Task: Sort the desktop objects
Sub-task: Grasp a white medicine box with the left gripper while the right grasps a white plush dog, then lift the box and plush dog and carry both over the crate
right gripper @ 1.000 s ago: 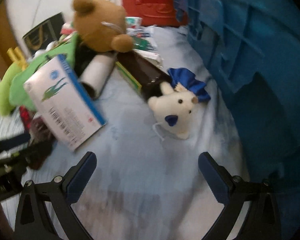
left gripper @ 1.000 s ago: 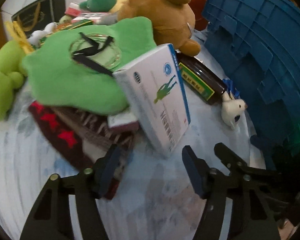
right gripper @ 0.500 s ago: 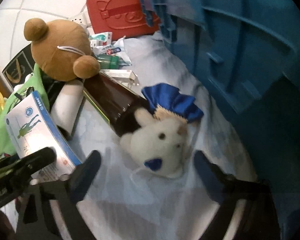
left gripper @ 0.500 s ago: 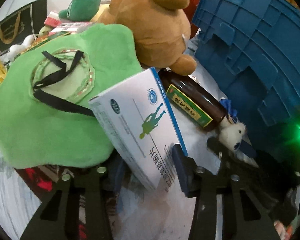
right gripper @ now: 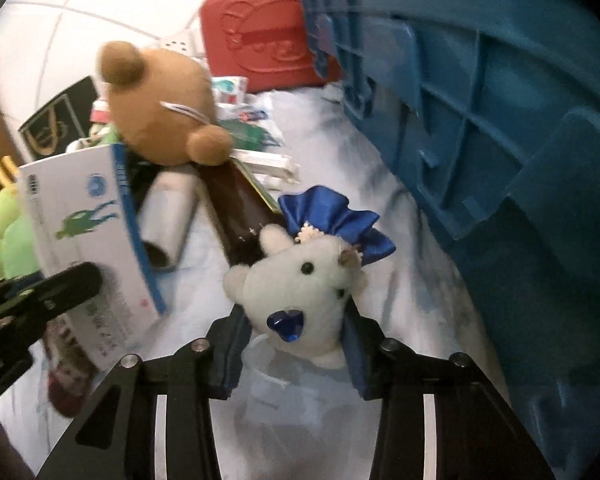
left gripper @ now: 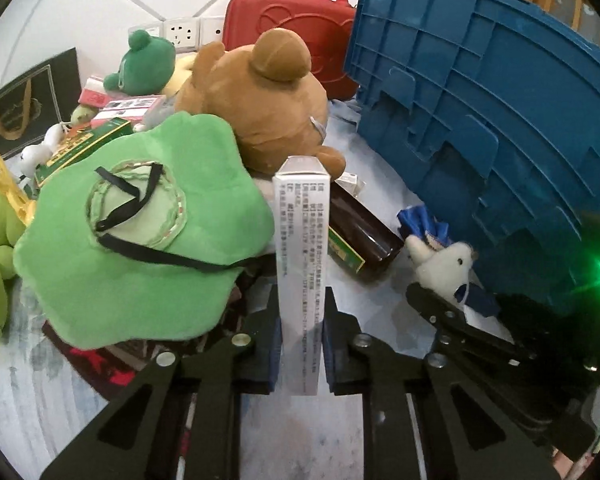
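Now left gripper (left gripper: 300, 344) clamped on white box (left gripper: 302, 264); right gripper (right gripper: 294, 350) clamped on white plush (right gripper: 300, 292)

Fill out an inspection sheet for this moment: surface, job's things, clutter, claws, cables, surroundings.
Surface: pale blue-white tabletop, crowded.
Job's things: white medicine box held on edge; small white plush with blue bow.
Clutter: brown teddy, green frog plush, brown bottle, red case.
Claws: left claw shut on the box; right claw closed around the plush.
Cables: nothing seen.
Surroundings: blue crate, wall sockets.
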The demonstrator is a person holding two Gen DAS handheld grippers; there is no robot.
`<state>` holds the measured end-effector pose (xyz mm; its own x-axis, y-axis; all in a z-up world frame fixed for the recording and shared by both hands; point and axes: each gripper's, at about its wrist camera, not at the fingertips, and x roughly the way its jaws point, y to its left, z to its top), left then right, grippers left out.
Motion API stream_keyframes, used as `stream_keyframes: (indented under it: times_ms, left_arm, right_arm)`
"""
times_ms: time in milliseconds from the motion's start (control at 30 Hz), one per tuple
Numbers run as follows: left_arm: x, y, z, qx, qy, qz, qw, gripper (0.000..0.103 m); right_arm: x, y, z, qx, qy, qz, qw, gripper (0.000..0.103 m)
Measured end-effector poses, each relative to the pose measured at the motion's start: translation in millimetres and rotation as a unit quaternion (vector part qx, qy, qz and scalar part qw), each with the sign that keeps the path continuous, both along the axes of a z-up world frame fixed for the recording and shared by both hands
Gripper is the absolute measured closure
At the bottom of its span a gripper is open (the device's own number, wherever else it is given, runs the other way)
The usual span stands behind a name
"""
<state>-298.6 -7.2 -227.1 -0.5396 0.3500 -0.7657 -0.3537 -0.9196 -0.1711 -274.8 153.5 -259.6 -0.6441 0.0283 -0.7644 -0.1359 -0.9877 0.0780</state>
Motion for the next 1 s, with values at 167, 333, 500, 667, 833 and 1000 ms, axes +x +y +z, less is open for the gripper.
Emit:
stream_keyframes:
  times_ms: [167,333,500,667,833,1000]
  left_arm:
    - [12.1,-7.3,13.7,-0.008,0.012,0.005,0.9999,0.086]
    - [16.7,-15.1,32.6,-0.009,0.027,0.011,0.9995,0.086]
    - [23.5,-24.4,56.8,-0.016,0.052,0.023,0.9982,0.086]
    - [35.7,-34.5,90.2,-0.028,0.088,0.032,0.9952,0.086]
    - [50.2,-40.8,131.7,-0.021,0.132,0.031,0.9905,0.086]
    - [67.1,-37.8,174.4,-0.005,0.176,0.019,0.9842,0.086]
  right_arm:
    - [7.1,-12.1,21.6,0.006,0.024,0.011,1.0,0.062]
    - [9.3,-24.2,48.9,0.011,0.052,0.018,0.998,0.062]
    - [22.6,-37.3,82.6,0.019,0.083,0.026,0.996,0.062]
    - [40.1,-49.9,122.0,0.032,0.118,0.032,0.992,0.062]
    - [58.5,-59.2,167.7,0.055,0.16,0.027,0.985,0.062]
    - [88.0,-60.4,215.4,0.086,0.197,0.007,0.977,0.062]
